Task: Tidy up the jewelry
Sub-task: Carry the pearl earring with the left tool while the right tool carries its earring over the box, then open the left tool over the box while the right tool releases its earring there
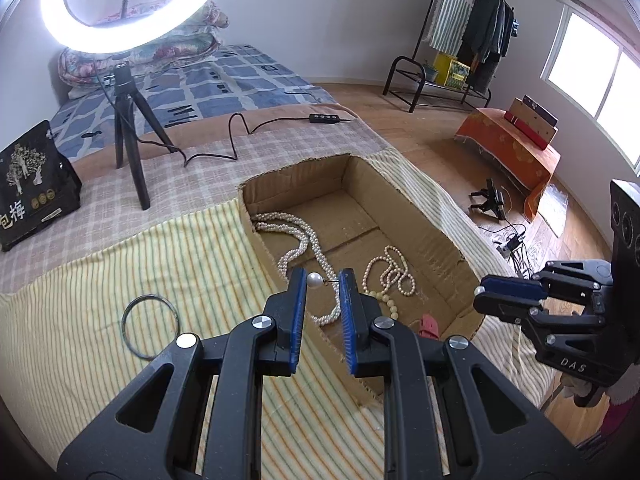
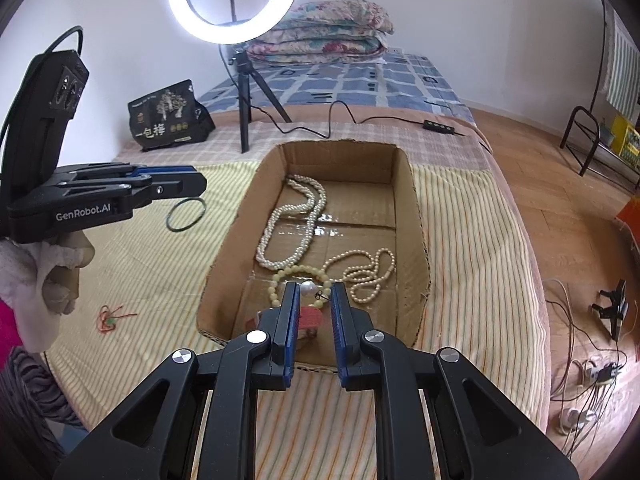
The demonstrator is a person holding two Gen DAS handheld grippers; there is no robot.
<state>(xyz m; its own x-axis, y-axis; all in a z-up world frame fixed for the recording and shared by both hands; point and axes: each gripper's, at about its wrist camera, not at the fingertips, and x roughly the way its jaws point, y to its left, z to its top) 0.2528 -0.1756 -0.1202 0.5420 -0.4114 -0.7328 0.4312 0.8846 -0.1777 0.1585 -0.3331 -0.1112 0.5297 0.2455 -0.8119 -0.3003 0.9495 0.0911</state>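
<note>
An open cardboard box [image 1: 436,236] [image 2: 416,216] lies on a striped cloth on the bed. It holds a thick pearl necklace [image 1: 304,240] [image 2: 292,220], a thin pearl necklace [image 1: 390,276] [image 2: 364,272], a cream bead bracelet [image 2: 280,280] and a pink item [image 2: 310,317]. My left gripper [image 1: 323,280] is shut on a pearl earring [image 1: 314,280] spanning its fingertips above the box's near edge. My right gripper [image 2: 314,292] is shut on a pearl earring [image 2: 308,289] the same way, over the box's near end. It shows in the left wrist view [image 1: 480,291] with a pearl at its tip.
A dark bangle [image 1: 150,326] [image 2: 186,214] lies on the cloth left of the box. A red string knot [image 2: 110,319] lies nearer. A ring light on a tripod [image 2: 244,92], its cable and a black bag [image 1: 34,184] stand behind. The bed edge drops to the floor at right.
</note>
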